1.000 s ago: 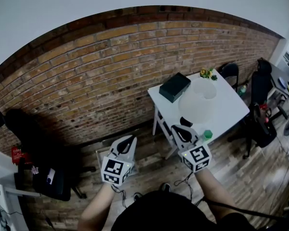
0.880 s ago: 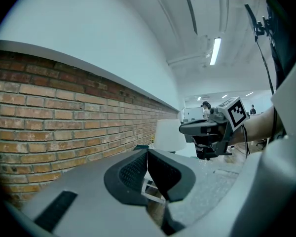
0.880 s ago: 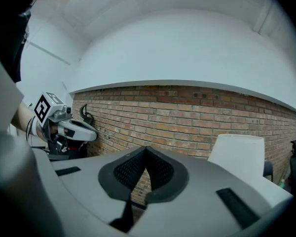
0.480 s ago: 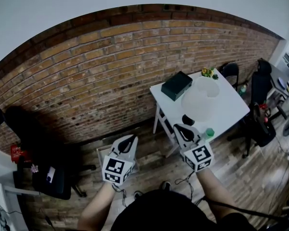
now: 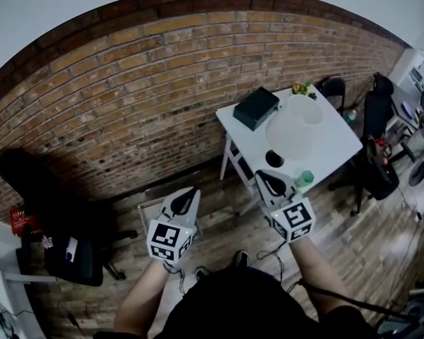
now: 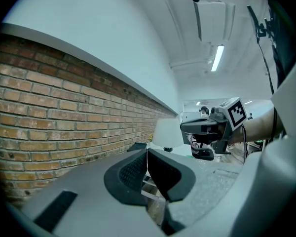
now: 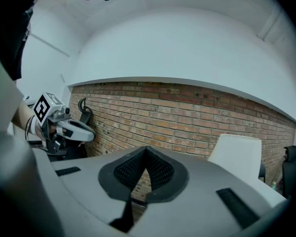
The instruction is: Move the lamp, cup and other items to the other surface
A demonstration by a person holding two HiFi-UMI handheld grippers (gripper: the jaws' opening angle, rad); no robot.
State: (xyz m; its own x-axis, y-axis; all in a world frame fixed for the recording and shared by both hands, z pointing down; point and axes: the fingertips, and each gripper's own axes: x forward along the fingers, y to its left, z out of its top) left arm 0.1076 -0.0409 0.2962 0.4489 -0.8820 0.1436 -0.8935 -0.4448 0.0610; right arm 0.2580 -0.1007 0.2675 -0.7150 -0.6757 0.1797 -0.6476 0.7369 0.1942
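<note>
Grey left hand-held gripper [image 5: 191,195] and right hand-held gripper [image 5: 263,179], black-and-white marker cubes [image 5: 169,243]

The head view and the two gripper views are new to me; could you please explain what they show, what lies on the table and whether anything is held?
No robot here: a person holds a tool in each hand, the left gripper and the right gripper, each with a marker cube. The wide picture comes from a camera on the person's head, looking down. The other two come from cameras riding on the grippers, looking along their jaws. On the white table stand a lamp with a white shade, a dark box, a green cup and a small plant. Both pairs of jaws are shut and hold nothing.
</note>
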